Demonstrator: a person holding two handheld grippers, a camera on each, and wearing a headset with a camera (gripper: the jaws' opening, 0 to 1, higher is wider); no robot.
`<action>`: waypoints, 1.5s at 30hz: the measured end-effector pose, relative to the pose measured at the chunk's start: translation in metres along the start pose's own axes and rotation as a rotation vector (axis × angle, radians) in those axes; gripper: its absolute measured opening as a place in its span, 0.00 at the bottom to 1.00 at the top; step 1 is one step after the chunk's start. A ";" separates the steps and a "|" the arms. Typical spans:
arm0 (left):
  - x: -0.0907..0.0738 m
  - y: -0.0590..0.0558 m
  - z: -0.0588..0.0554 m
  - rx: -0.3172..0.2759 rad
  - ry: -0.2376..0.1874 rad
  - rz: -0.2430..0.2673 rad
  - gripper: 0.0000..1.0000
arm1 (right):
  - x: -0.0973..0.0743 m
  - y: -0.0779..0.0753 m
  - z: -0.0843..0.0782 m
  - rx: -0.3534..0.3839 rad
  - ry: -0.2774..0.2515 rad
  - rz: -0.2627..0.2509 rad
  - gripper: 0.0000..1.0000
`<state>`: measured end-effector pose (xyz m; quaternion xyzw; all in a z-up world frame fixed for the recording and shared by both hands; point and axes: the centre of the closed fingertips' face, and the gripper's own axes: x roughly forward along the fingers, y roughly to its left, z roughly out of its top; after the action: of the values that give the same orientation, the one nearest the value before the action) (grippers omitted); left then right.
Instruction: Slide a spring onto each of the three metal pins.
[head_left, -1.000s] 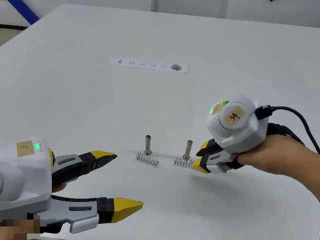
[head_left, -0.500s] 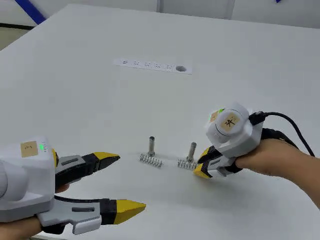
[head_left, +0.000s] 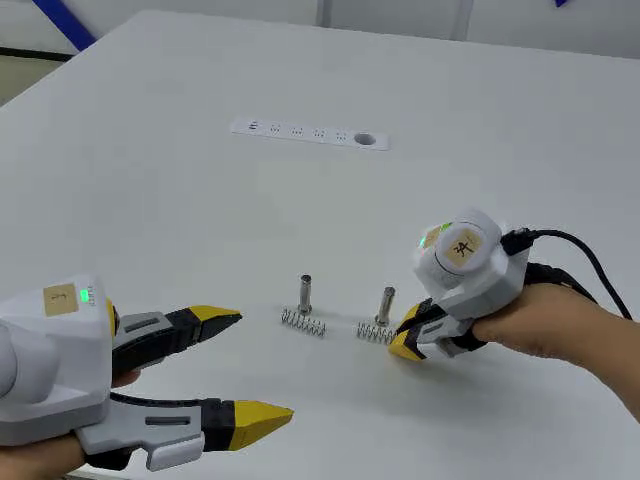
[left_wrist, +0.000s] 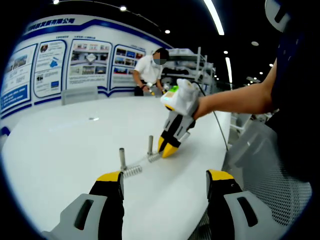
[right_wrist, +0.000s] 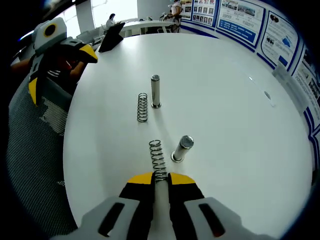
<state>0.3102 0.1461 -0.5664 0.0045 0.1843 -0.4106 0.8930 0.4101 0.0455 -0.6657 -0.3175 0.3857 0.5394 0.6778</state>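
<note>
One broad white table (head_left: 150, 150) carries everything, with a white power strip (head_left: 308, 132) lying flat toward its far side. At the near left the left gripper (head_left: 255, 365) hovers above the tabletop with its yellow-tipped jaws spread wide and nothing between them, well apart from the parts. At the right the right gripper (head_left: 402, 338) is down at the table surface, its jaws pinched together on the right-hand end of the right spring (head_left: 375, 333), which lies flat and stretches leftward from the tips, just in front of the base of the right pin (head_left: 386, 305). That pin stands upright and bare. Left of it the left pin (head_left: 306, 293) also stands upright and bare, and the left spring (head_left: 303, 322) lies flat just on its near side, close to its base and free of both grippers. From the head view the right gripper's body hides the jaw tips; the right gripper view shows them closed on the spring's last coils, with the pin just beside the spring. Beyond the table's far edge, the left gripper view shows blue-and-white display boards (left_wrist: 75, 57) and a person (left_wrist: 149, 72) standing before them.
</note>
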 end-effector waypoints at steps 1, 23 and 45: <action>0.000 0.000 0.000 -0.001 -0.001 0.000 0.68 | -0.002 0.001 0.001 -0.010 -0.001 -0.004 0.12; 0.000 0.000 0.003 0.002 -0.018 -0.005 0.68 | -0.048 0.010 0.028 -0.096 -0.023 -0.049 0.11; -0.002 0.000 0.007 -0.001 -0.041 -0.004 0.68 | -0.089 0.002 0.055 -0.166 0.036 -0.055 0.12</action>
<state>0.3116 0.1462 -0.5594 -0.0047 0.1660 -0.4121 0.8959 0.4077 0.0486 -0.5612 -0.3928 0.3426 0.5450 0.6567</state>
